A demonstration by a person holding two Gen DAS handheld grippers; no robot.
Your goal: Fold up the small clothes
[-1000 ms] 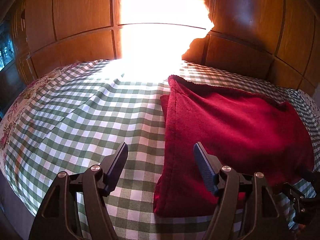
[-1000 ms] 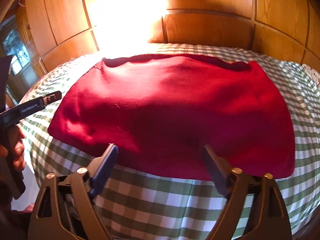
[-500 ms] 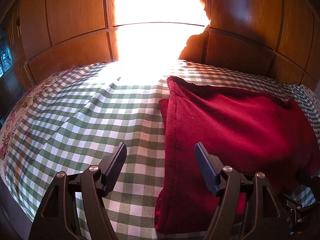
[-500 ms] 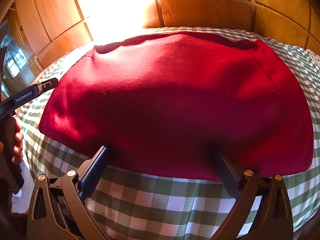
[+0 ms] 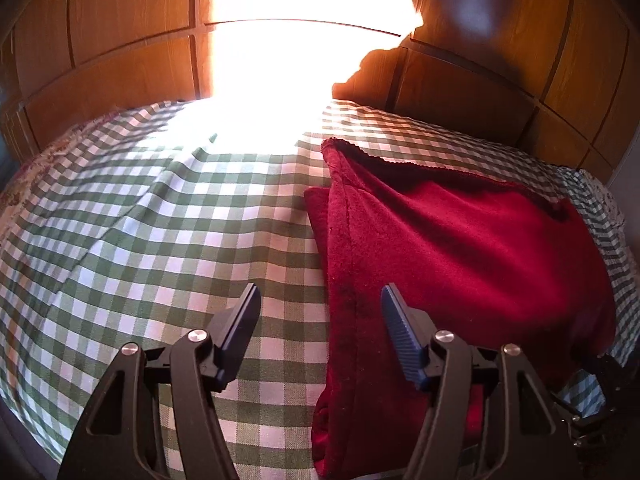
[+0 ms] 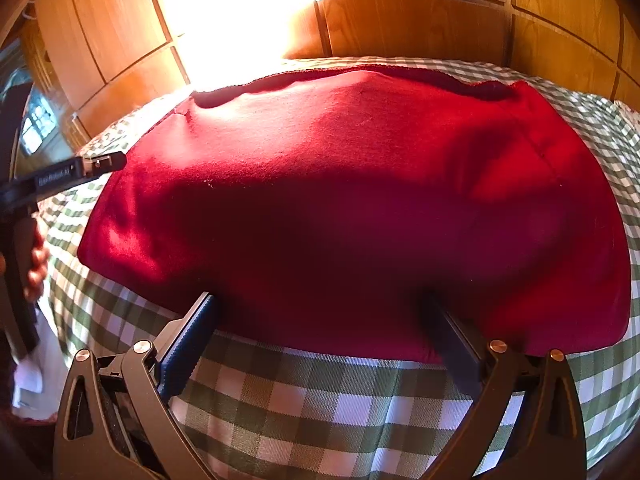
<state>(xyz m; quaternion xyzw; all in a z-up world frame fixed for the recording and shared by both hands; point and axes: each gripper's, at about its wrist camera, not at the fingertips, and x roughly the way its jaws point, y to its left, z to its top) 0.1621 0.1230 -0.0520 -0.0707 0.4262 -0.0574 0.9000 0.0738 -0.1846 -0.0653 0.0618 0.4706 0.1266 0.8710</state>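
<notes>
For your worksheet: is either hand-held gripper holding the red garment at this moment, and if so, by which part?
Nothing is held. Both the left hand-held gripper and right hand-held gripper are open; the right one straddles the red garment's near edge, not clamping it.

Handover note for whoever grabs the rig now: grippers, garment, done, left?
Left gripper: open, empty, jaws straddling the left edge of the red garment.
Right gripper: open, empty, both fingertips at the garment's near edge; whether they are under the cloth cannot be told.
Garment lies flat on the green checked bedcover, in front of the wooden panelled wall. An under-layer peeks out on its left side, so it looks at least partly folded.
Left: grip an edge and make the next fold; nothing is gripped yet.
</notes>
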